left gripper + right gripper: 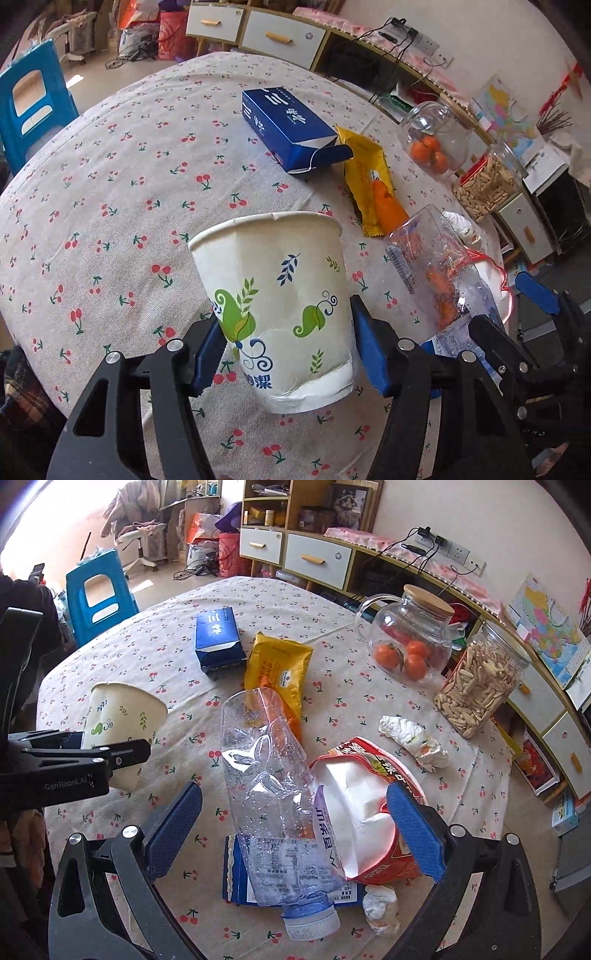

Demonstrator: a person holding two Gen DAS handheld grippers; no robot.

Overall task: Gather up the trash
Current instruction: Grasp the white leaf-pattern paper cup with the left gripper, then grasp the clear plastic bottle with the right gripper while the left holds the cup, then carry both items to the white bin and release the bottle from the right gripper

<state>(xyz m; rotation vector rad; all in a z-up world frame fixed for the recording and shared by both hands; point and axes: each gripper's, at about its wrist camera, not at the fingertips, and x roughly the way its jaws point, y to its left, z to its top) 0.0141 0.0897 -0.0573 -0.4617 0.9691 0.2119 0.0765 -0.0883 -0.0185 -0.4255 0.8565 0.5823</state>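
My left gripper (290, 350) is shut on a white paper cup (277, 295) with green leaf prints, its blue pads pressing both sides; the cup is tilted over the cherry-print tablecloth (129, 184). The right wrist view shows the same cup (122, 716) at the left. My right gripper (293, 827) stands open, its pads wide apart on either side of a crushed clear plastic bottle (273, 782) and a red instant-noodle bowl (369, 805). Neither pad presses on them. A yellow wrapper (277, 664), a blue box (218, 642) and crumpled tissues (413, 738) lie around.
A glass teapot with oranges (406, 642) and a jar of seeds (480, 686) stand at the table's right edge. A flat blue packet (236, 878) lies under the bottle. A blue stool (99, 594) and low cabinets (317, 557) stand beyond the table.
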